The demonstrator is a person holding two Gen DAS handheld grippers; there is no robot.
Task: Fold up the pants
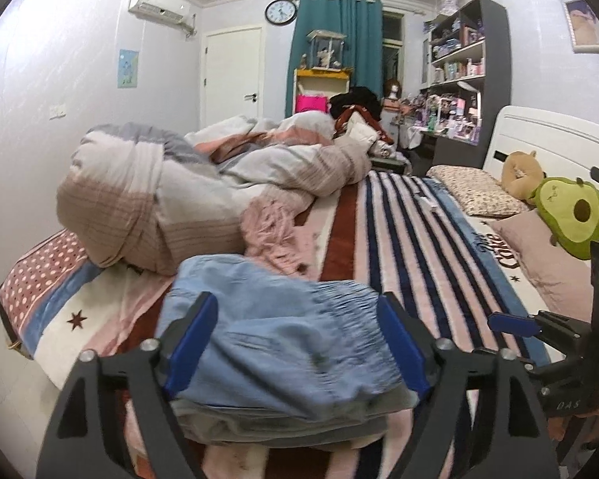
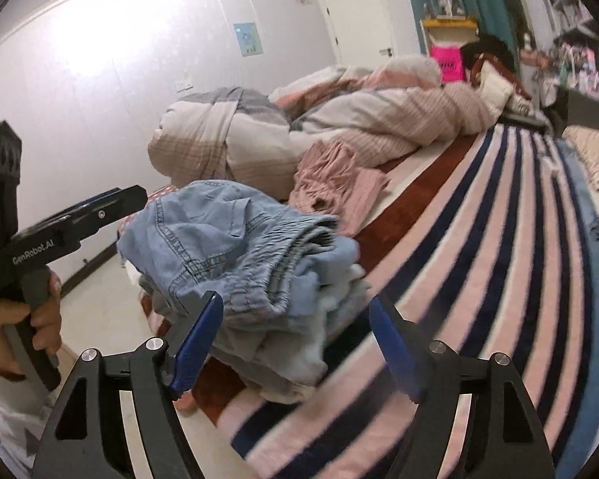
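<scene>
Because both the left gripper (image 1: 295, 343) and right gripper (image 2: 295, 339) gape wide and empty, the denim pants (image 2: 235, 247) lie released atop a clothes pile at the bed (image 2: 479, 239) edge. Beyond, pink pants (image 2: 335, 183) and a bundled duvet (image 2: 259, 135) wait.

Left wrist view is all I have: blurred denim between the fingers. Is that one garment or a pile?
Observer: A pile. In the right wrist view the denim pants lie on top of other pale folded clothes, elastic waistband showing.
Operator: Is the left gripper holding anything?
Observer: It appears not. From the right camera the left gripper hangs in the air beside the pile, its tip short of the denim.
Operator: And the right gripper?
Observer: The right gripper is open over the near side of the pile, with nothing between its fingers.
Operator: What is the pink fabric behind?
Observer: A crumpled pink garment lying on the bed, against the duvet.
</scene>
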